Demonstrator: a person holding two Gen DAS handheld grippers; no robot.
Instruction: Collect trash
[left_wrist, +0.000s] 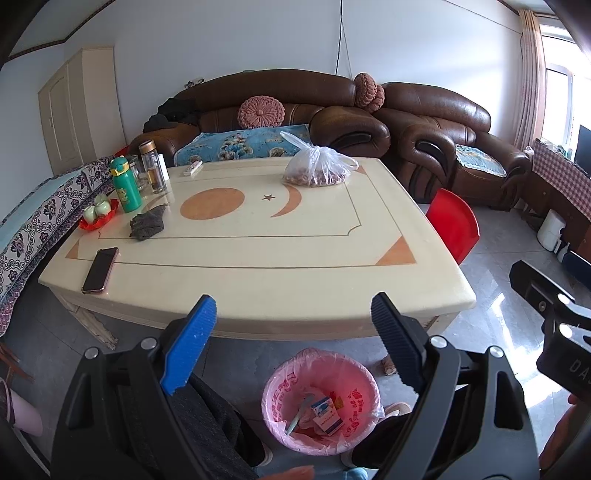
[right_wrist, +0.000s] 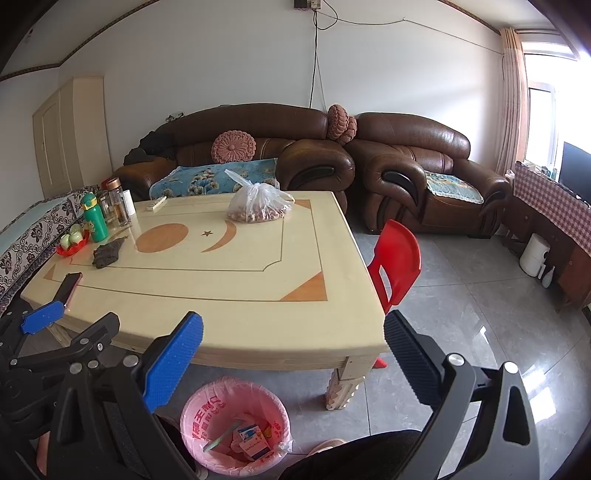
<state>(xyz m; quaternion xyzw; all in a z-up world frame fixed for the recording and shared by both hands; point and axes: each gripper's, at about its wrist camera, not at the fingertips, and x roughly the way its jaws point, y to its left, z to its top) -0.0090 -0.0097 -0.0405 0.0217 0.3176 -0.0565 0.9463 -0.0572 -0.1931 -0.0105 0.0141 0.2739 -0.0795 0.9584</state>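
Note:
A pink-lined trash bin (left_wrist: 269, 400) (right_wrist: 192, 410) stands on the floor in front of the table's near edge. In it lie a small blue and white box (left_wrist: 325, 411) (right_wrist: 253, 439) and a thin greenish stick (left_wrist: 297, 417) (right_wrist: 221, 439). My left gripper (left_wrist: 291, 332) hovers above the bin, open, with nothing between its blue and black fingers. Beside it, my right gripper (right_wrist: 291, 350) is also open and empty, over the table's near edge. On the cream table (left_wrist: 277, 258) (right_wrist: 221, 295) lie a dark crumpled cloth (left_wrist: 147, 223) (right_wrist: 107, 253) and a tied plastic bag of brownish bits (left_wrist: 319, 170) (right_wrist: 258, 208).
A phone (left_wrist: 99, 269) lies at the table's near left. A green bottle (left_wrist: 125, 184), a glass bottle (left_wrist: 151, 166) and a red dish of small cups (left_wrist: 98, 214) crowd its left side. A red chair (right_wrist: 397, 262) stands at the right. Brown sofas sit behind. Dark-trousered legs (left_wrist: 207, 417) flank the bin.

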